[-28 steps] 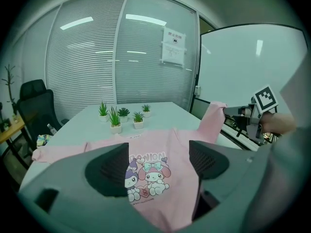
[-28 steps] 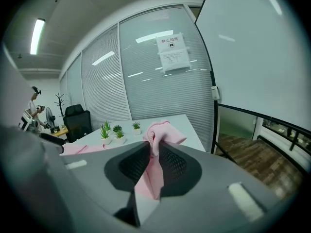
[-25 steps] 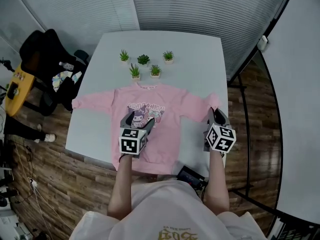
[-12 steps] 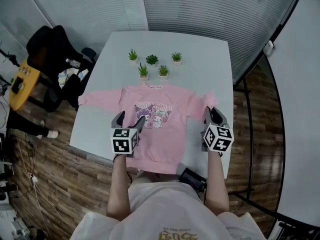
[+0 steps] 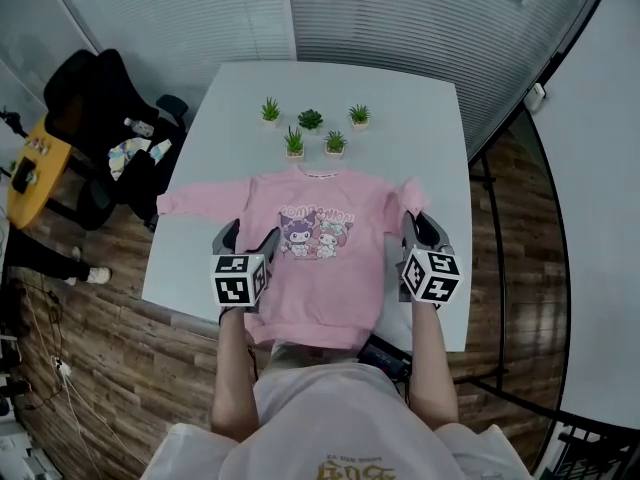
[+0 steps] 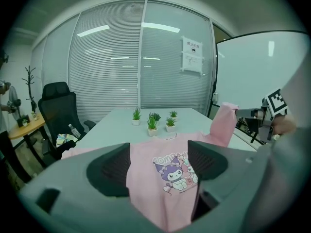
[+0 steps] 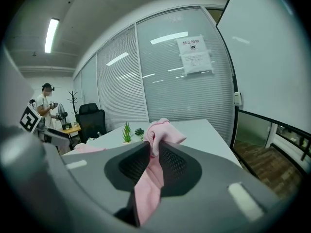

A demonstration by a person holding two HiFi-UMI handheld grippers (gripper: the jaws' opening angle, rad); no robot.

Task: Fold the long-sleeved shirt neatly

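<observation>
The shirt lies collar away from me; its chest lettering is unreadable. My right gripper pinches its sleeve; my left gripper gapes empty.

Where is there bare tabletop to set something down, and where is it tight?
Free: the far strip of the table behind the potted plants, the corners beside them, and the near left patch below the spread sleeve. Tight: the near middle, covered by the shirt, with the left tongs open at its side and the right tongs clamped on its other sleeve.
</observation>
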